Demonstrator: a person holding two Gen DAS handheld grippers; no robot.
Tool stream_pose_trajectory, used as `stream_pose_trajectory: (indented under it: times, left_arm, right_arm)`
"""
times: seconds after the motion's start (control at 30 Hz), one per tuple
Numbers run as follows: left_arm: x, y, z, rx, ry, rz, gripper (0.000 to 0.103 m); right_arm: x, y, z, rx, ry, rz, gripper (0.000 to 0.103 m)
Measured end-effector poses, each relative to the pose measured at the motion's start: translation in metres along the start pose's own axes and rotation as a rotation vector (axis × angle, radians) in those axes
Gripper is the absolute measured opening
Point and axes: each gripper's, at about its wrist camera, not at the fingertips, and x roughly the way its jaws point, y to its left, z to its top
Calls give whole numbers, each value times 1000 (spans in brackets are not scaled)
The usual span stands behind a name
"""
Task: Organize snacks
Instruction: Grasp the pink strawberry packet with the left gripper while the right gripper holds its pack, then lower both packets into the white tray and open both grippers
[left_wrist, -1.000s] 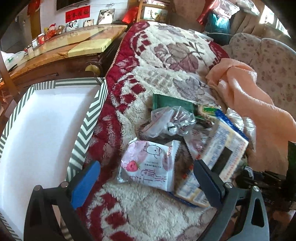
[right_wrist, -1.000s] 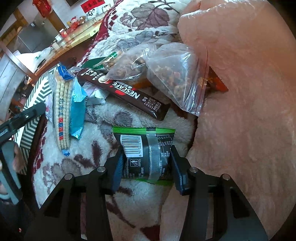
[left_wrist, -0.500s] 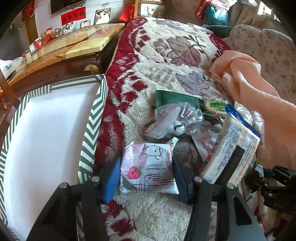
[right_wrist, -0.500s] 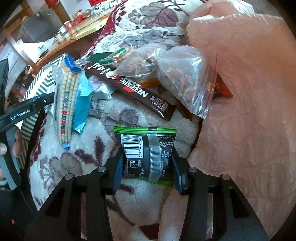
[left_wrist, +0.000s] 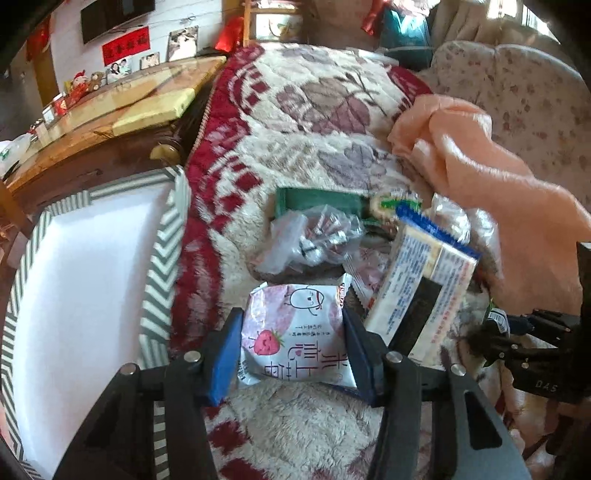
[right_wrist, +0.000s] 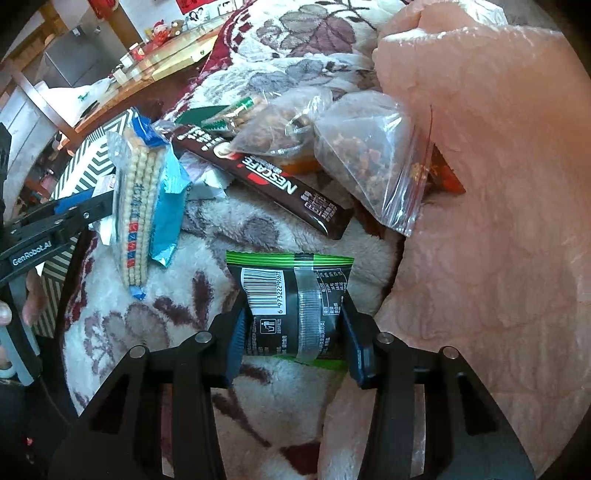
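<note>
now left tongs (left_wrist: 293, 350) pinching pink packet (left_wrist: 295, 339) (beside box edge (left_wrist: 162, 258)), right tongs (right_wrist: 291, 332) pinching black packet (right_wrist: 291, 306)

Pink strawberry packet (left_wrist: 295, 332), chevron-striped box (left_wrist: 160, 266)

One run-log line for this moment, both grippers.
left gripper: shut on strawberry snack pack | right gripper: shut on black-green packet | striped box: no snacks visible

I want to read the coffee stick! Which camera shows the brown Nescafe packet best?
The right wrist view: the Nescafe packet lies there nearly whole, its white name readable, only its far end under a clear bag. In the left wrist view I cannot make it out behind the other snacks.
</note>
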Motion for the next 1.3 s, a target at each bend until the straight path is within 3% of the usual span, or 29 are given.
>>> stream_pose_trajectory:
  times: [0.6, 0.87, 1.3]
  left_arm:
    - [-55, 45, -15, -85, -79, 76, 55]
    - [-64, 70, -24, -128, -86, 104, 55]
    - [-69, 116, -40, -232, -74, 158, 56]
  right_arm:
    - [-38, 52, 14, -123, -59, 50, 44]
    - [-39, 106, 21, -229, -49, 131, 44]
    - [-6, 198, 50, -392, -15, 232, 44]
